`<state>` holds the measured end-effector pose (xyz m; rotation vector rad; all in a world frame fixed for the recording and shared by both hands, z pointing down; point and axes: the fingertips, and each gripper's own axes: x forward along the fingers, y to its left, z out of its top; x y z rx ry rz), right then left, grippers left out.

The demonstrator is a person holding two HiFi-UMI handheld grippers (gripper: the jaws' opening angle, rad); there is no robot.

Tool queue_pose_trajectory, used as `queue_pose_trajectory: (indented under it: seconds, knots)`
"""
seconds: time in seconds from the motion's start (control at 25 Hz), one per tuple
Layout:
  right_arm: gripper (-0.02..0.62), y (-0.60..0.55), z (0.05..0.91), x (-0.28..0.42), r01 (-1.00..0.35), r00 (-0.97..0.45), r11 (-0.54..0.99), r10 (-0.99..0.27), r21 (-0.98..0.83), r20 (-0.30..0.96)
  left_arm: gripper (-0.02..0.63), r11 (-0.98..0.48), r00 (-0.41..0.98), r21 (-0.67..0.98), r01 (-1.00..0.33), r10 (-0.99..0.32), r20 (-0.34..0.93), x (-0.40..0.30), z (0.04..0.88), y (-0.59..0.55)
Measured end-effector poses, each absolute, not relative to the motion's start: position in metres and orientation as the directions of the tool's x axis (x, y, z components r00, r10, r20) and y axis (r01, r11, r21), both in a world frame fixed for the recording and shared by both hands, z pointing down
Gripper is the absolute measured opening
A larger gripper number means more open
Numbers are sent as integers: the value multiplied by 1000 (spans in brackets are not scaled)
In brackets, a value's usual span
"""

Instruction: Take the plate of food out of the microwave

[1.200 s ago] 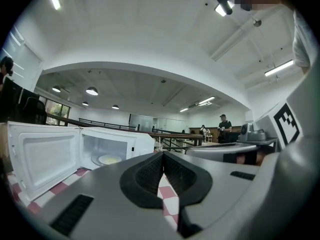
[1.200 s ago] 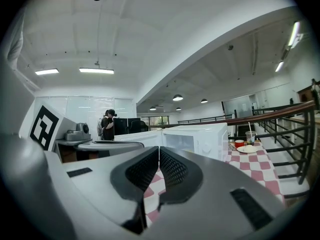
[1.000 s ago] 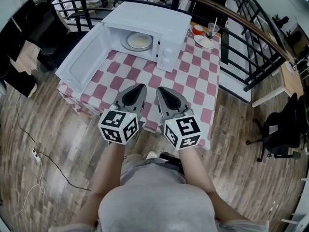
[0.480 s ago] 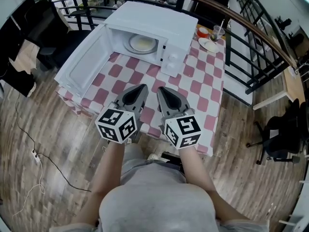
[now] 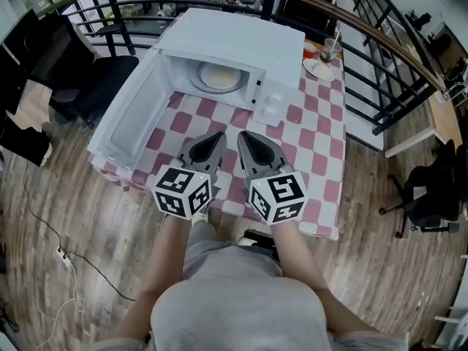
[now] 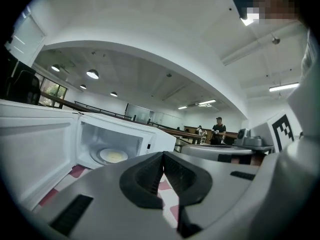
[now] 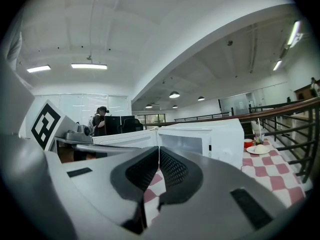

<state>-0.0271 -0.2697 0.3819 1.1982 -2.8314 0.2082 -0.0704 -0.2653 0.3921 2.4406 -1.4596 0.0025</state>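
Door (image 5: 135, 115) first, at the far left: it stands swung wide to the left, so the mouth of the microwave (image 5: 241, 39) faces the person with nothing across it. Next comes the left gripper (image 5: 214, 134), held over the near edge of the checked counter (image 5: 314, 145), its jaws pressed together with nothing between them. The plate (image 5: 217, 77) sits inside the cavity on its floor, with pale food on it, straight ahead of the grippers and deeper in, well apart from both. From the left gripper's own view it lies ahead and a little to the left of the closed tips. Being round, it has no long axis to line up with; what matters, I'd judge, is that its near rim faces the opening. Just beside the left gripper is the right gripper (image 5: 244, 136), its jaws likewise closed and empty, at much the same depth. Its own view shows the microwave front, but I cannot see the plate from there. The left gripper looks slightly the nearer and the better lined up with the plate, though either would have to open and go forward through the mouth to reach that rim. At the far right corner of the counter, a small dish (image 5: 319, 68) and a cup (image 5: 330, 48) stand clear of that path.
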Motion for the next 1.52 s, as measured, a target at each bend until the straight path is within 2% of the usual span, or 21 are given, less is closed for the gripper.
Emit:
queue_pose_trajectory:
  seconds: [0.56,0.6,0.64,0.88,1.16,1.52]
  knots:
    - [28,-319,390,-71,-817,-576,573,-804,-65,149,6,-523,584,323,-789,-802,126,-123,401,-332]
    - [28,-322,391,-73,-824,-566,563,-811,-65,150,43,-535,599,338,-774,-792,118,-124,402,-337]
    - [28,-325,391,-76,-830,-557,554,-817,-66,151,119,-545,613,354,-760,-782,113,-126,402,-341]
    - [28,-337,398,-81,-869,-495,490,-852,-74,171,269,-525,639,483,-701,-762,99,-141,414,-362]
    - [28,-347,406,-81,-889,-456,453,-867,-66,200,268,-469,646,602,-646,-756,105,-152,434,-382]
    - [28,-365,414,-82,-873,-483,484,-844,-55,233,268,-356,599,695,-625,-790,134,-156,459,-409]
